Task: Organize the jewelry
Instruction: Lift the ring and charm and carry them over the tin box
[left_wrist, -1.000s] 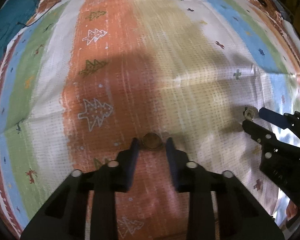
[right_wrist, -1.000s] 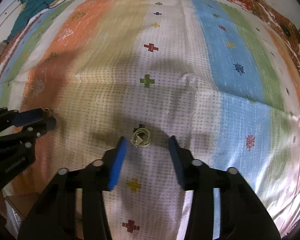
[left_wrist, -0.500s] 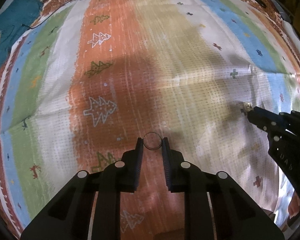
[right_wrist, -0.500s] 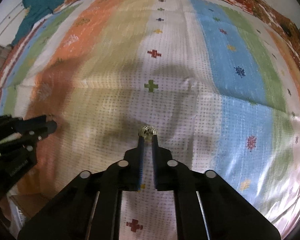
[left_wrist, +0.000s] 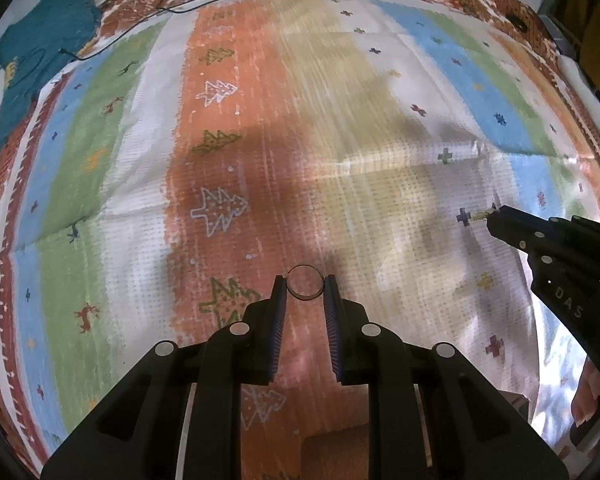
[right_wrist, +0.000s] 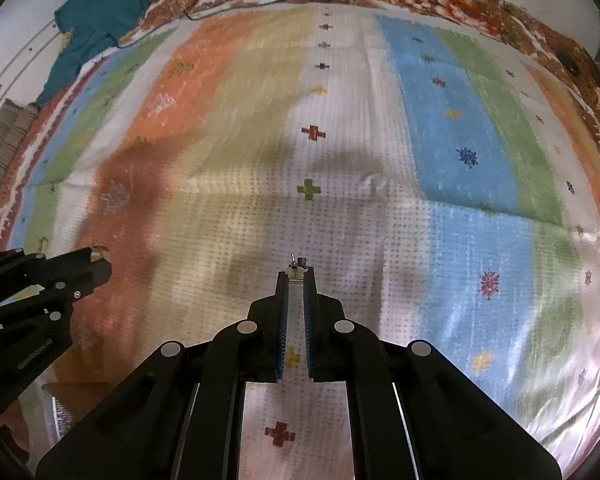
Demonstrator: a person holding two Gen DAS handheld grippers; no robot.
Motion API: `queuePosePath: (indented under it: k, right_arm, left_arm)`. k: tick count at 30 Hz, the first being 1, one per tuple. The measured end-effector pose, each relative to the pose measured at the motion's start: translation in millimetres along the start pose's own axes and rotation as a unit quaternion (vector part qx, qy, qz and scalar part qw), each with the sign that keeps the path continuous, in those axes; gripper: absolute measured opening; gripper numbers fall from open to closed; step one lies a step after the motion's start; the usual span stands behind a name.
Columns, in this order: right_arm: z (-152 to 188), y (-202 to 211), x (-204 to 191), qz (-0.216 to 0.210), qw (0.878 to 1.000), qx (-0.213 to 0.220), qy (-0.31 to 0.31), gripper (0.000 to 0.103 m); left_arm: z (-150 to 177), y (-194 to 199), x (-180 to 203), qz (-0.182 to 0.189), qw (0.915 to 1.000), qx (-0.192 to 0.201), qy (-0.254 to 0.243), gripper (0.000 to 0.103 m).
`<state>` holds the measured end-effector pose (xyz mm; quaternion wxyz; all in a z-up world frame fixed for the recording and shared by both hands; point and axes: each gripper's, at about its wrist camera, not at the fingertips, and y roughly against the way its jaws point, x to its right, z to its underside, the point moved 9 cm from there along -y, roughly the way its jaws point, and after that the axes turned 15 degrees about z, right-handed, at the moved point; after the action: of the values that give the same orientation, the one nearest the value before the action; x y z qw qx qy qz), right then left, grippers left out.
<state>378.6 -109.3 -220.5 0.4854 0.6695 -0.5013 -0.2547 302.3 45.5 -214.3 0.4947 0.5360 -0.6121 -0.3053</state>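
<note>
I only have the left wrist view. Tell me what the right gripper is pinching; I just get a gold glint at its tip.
Observer: The right gripper is shut on a small gold-coloured jewelry piece; a tiny metal clasp sticks up past the fingertips.
Operator: Report how far the fingers are closed.
Observer: Nearly together. The blue ribbed pads leave only a narrow slit behind the piece.

The right gripper (left_wrist: 488,216) bears white letters "DAS" on its black side, seen at the right in the left wrist view; print on the left gripper (right_wrist: 100,254) is unreadable.
</note>
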Motion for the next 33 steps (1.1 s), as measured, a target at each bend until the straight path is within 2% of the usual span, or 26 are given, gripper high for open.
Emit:
queuePosePath:
  k: [8,16,23,33]
  right_arm:
    - [0,17,2,-0.022,1.0,0.009,-0.017,0.008]
    - [5,29,4,-0.018,1.0,0.018,-0.017,0.008]
    - [9,61,3,-0.006,0.999,0.053,-0.008,0.008]
    - [21,85,-6,-0.001,0.997,0.078,0.01,0.008]
  left_arm:
    - [-3,16,12,0.009,0.9998,0.015,-0.006,0.018]
    - [3,33,19,0.009,0.9995,0.026,-0.013,0.018]
    - [13,59,30,0.019,0.9985,0.048,-0.02,0.018]
    - [26,84,45,0.03,0.9968,0.069,-0.029,0.018]
